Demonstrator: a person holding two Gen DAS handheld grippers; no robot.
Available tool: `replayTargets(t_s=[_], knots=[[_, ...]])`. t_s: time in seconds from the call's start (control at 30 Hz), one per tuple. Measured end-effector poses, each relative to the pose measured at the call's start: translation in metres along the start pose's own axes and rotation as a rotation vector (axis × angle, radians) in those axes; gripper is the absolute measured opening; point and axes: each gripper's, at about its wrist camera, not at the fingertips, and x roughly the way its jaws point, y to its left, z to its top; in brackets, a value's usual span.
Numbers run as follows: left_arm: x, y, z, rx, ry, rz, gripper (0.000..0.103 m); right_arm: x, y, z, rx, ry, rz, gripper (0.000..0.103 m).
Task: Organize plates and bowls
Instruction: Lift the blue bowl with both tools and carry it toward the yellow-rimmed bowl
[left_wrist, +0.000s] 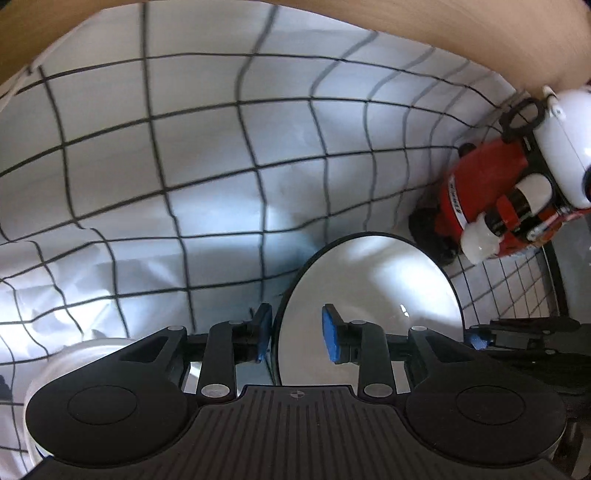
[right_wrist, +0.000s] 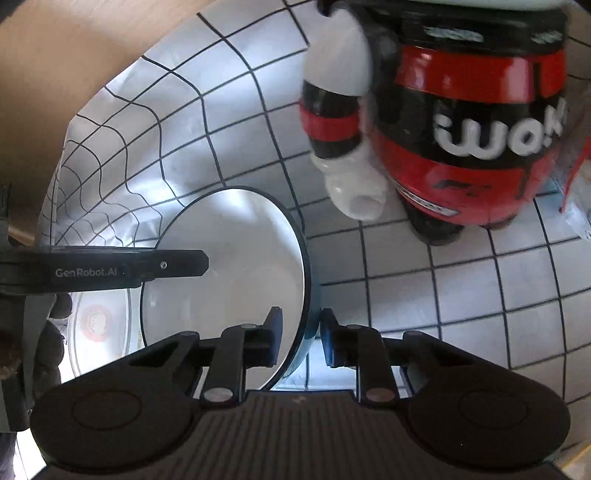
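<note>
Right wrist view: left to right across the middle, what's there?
Left gripper → clear bowl → plate → figurine, all over the checked cloth.

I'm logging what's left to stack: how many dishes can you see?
2: a black-rimmed plate standing on edge with both grippers at its rim, and a clear bowl left of it, behind the left gripper. Others may be hidden.
</note>
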Motion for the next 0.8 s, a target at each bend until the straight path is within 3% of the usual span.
replayTargets(t_s=[0.33, 0.47, 0.8], knots=[[0.012, -0.029, -0.004, 0.053, 0.037, -0.017, 0.032, -0.017, -0.03, -0.013, 0.037, -0.004, -0.007, 0.022], [0.03, -0.028, -0.006, 0.038, 0.074, -0.005, 0.027, -0.009, -0.032, -0.015, 0.044, 0.003, -0.007, 0.022], [0.05, -0.034, -0.008, 0.053, 0.112, 0.006, 0.03, 0.014, -0.021, -0.017, 0.026, 0.038, -0.021, 0.022]])
